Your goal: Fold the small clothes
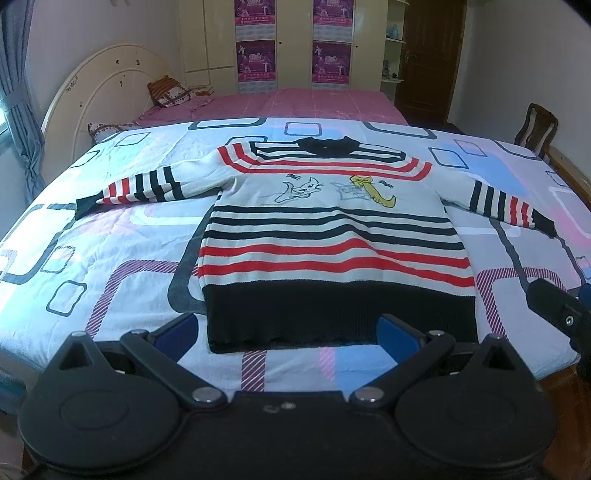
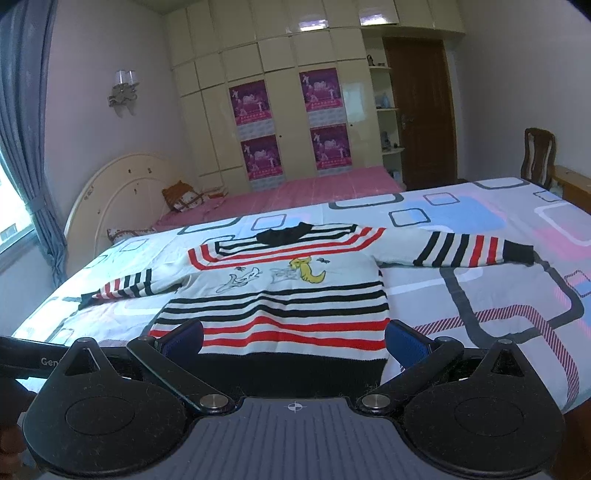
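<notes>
Striped sweater [image 1: 332, 229] flat, unfolded, at bed [image 1: 110, 229] near edge; left claw [image 1: 288, 332] and right claw [image 2: 295, 339] both released, empty.

Dim, cool-blue cast in both views. Daylight enters from the window [image 2: 9, 221] at far left; the bedspread [image 1: 110, 221] washes pale on that side. Glare patches on the glossy wardrobe doors [image 2: 314, 26]. Strong fisheye bend and dark vignette at the corners. Near gripper bodies soft; slight overall blur.
</notes>
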{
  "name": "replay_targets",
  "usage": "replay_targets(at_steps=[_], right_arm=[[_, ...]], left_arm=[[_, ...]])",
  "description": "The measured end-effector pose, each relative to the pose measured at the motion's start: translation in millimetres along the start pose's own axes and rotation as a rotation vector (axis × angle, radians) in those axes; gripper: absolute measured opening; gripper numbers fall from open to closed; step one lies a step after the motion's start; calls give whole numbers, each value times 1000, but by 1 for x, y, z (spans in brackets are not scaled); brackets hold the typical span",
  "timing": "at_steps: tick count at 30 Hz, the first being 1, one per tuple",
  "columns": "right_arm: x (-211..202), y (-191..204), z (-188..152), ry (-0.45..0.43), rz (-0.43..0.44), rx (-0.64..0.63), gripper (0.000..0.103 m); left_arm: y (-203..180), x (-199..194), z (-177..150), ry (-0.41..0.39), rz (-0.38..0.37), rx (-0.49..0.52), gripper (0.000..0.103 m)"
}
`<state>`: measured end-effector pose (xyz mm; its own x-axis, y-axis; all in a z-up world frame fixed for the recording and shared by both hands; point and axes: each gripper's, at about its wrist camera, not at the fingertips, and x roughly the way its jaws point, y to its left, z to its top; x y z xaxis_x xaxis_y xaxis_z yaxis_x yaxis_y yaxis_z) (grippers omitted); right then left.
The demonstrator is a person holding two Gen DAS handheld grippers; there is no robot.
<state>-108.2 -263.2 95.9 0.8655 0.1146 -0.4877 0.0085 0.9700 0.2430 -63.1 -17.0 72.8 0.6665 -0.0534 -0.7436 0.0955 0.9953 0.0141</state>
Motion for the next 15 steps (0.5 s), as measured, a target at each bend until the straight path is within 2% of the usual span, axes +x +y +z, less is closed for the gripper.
replay_targets(at_steps=[15], right_arm=[[7,-7,2,0,-2,11,103]], left_arm=[[-7,4,2,7,14,-12,103]])
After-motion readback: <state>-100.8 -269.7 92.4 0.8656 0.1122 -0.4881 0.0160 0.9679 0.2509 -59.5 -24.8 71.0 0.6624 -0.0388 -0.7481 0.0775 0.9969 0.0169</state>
